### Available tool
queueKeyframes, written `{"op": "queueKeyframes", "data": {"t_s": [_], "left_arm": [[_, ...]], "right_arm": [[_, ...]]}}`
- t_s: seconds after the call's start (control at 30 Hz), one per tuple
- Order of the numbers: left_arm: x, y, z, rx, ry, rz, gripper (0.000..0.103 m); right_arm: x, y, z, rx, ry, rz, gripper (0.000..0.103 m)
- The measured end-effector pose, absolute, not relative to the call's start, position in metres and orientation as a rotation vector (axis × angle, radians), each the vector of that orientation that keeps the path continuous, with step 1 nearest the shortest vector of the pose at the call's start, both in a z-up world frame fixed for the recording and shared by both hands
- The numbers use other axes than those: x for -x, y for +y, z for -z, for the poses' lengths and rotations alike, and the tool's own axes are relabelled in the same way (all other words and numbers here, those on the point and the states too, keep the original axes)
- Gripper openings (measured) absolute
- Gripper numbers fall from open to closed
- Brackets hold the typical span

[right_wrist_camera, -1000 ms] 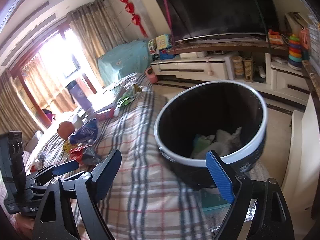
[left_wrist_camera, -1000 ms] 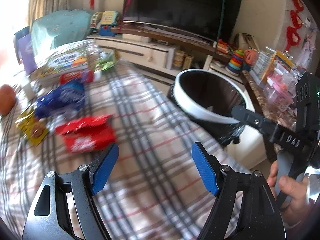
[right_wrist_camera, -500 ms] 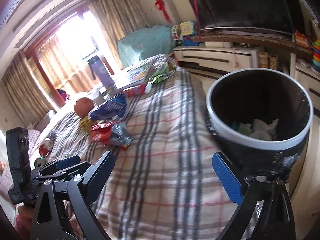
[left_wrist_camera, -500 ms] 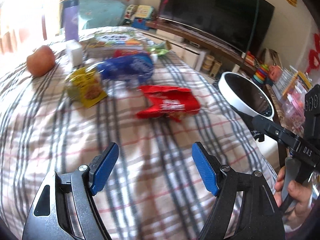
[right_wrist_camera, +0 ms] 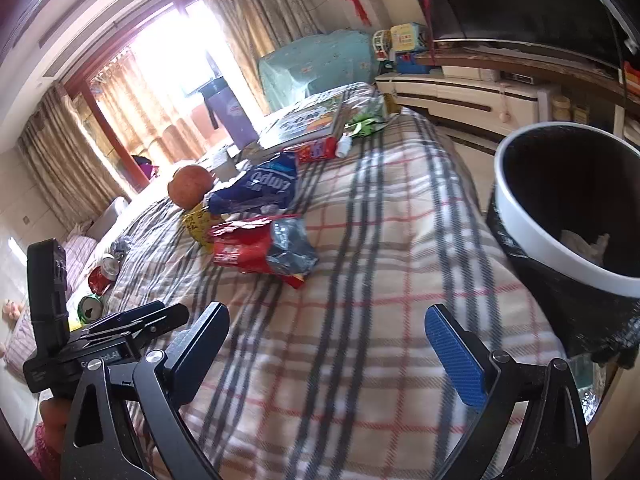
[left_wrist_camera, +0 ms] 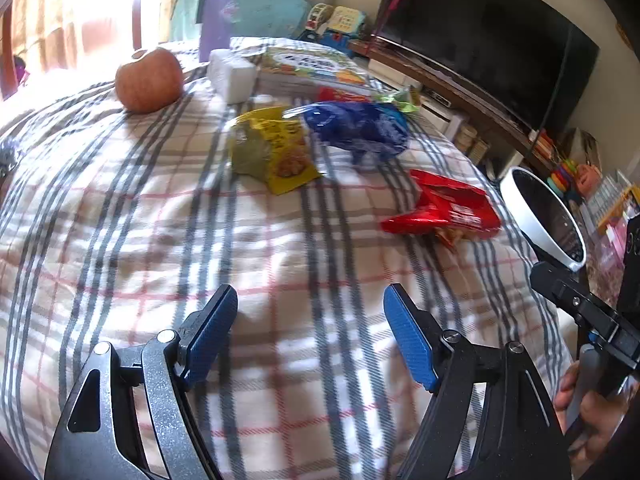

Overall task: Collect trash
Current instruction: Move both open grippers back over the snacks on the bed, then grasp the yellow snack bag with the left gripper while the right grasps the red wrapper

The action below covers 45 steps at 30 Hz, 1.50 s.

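Three empty snack wrappers lie on the plaid blanket (left_wrist_camera: 160, 216): a red one (left_wrist_camera: 444, 210) nearest, a yellow one (left_wrist_camera: 276, 152) and a blue one (left_wrist_camera: 360, 124) behind it. My left gripper (left_wrist_camera: 310, 320) hovers open over bare blanket, short of the red wrapper. In the right wrist view the red wrapper (right_wrist_camera: 256, 250), blue wrapper (right_wrist_camera: 264, 184) and yellow wrapper (right_wrist_camera: 198, 222) sit ahead and left of my right gripper (right_wrist_camera: 326, 334), which stands wide open and empty. The white-rimmed black bin (right_wrist_camera: 560, 216) is at the blanket's right edge; the bin (left_wrist_camera: 544, 216) also shows in the left view.
An apple (left_wrist_camera: 150, 78), a white box (left_wrist_camera: 234, 74), a purple flask (left_wrist_camera: 214, 12) and picture books (left_wrist_camera: 316, 66) lie beyond the wrappers. Cans (right_wrist_camera: 98, 280) sit at the blanket's left edge. A TV (left_wrist_camera: 480, 44) on a low cabinet stands behind. A hand (left_wrist_camera: 592, 408) holds the other gripper.
Both grippers swung left, away from the bin and toward the wrappers, which now sit nearer the middle of each view. The right jaws spread a little wider.
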<state>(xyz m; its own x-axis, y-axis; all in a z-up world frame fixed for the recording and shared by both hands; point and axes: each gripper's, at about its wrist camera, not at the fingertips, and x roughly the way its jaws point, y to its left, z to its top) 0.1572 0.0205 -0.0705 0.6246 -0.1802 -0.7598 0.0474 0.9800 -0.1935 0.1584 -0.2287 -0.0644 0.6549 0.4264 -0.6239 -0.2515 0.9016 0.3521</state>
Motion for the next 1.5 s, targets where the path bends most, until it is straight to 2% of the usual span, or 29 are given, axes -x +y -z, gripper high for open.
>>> {"op": "queueKeyframes", "data": {"t_s": [0.47,0.8,0.97,1.03,1.07,1.1,1.13,1.17,1.2,1.23,1.33,1.43,1.5], "left_arm": [[-0.188,0.051,0.072,0.195,0.903,0.091,0.078],[-0.245,0.056,0.067,0.19,0.881,0.128,0.087],[-0.269,0.053,0.077,0.181,0.887,0.116,0.085],[-0.273,0.049,0.079,0.167,0.886,0.119,0.058],[-0.274,0.048,0.08,0.165,0.893,0.129,0.037],[-0.274,0.047,0.081,0.165,0.895,0.143,0.031],[-0.272,0.047,0.08,0.161,0.888,0.148,0.028],[-0.27,0.046,0.079,0.158,0.883,0.152,0.022],[-0.267,0.045,0.077,0.154,0.876,0.157,0.021],[-0.265,0.045,0.076,0.153,0.874,0.156,0.021],[-0.253,0.044,0.073,0.163,0.869,0.17,0.012],[-0.238,0.038,0.071,0.17,0.867,0.186,0.01],[-0.226,0.032,0.068,0.172,0.866,0.204,0.001]], "right_arm": [[-0.186,-0.19,0.069,-0.206,0.787,-0.453,0.099],[-0.213,-0.177,0.075,-0.203,0.808,-0.465,0.099],[-0.22,-0.179,0.076,-0.231,0.807,-0.469,0.097],[-0.218,-0.18,0.074,-0.232,0.796,-0.466,0.087],[-0.217,-0.181,0.073,-0.234,0.79,-0.472,0.075],[-0.216,-0.181,0.073,-0.235,0.788,-0.476,0.064],[-0.214,-0.182,0.072,-0.234,0.783,-0.48,0.06],[-0.212,-0.182,0.07,-0.227,0.777,-0.475,0.05],[-0.211,-0.182,0.068,-0.218,0.774,-0.469,0.035],[-0.209,-0.183,0.067,-0.208,0.774,-0.46,0.03],[-0.205,-0.188,0.065,-0.221,0.772,-0.467,0.025],[-0.197,-0.194,0.061,-0.217,0.757,-0.461,0.021],[-0.193,-0.197,0.057,-0.216,0.747,-0.457,0.02]]}}
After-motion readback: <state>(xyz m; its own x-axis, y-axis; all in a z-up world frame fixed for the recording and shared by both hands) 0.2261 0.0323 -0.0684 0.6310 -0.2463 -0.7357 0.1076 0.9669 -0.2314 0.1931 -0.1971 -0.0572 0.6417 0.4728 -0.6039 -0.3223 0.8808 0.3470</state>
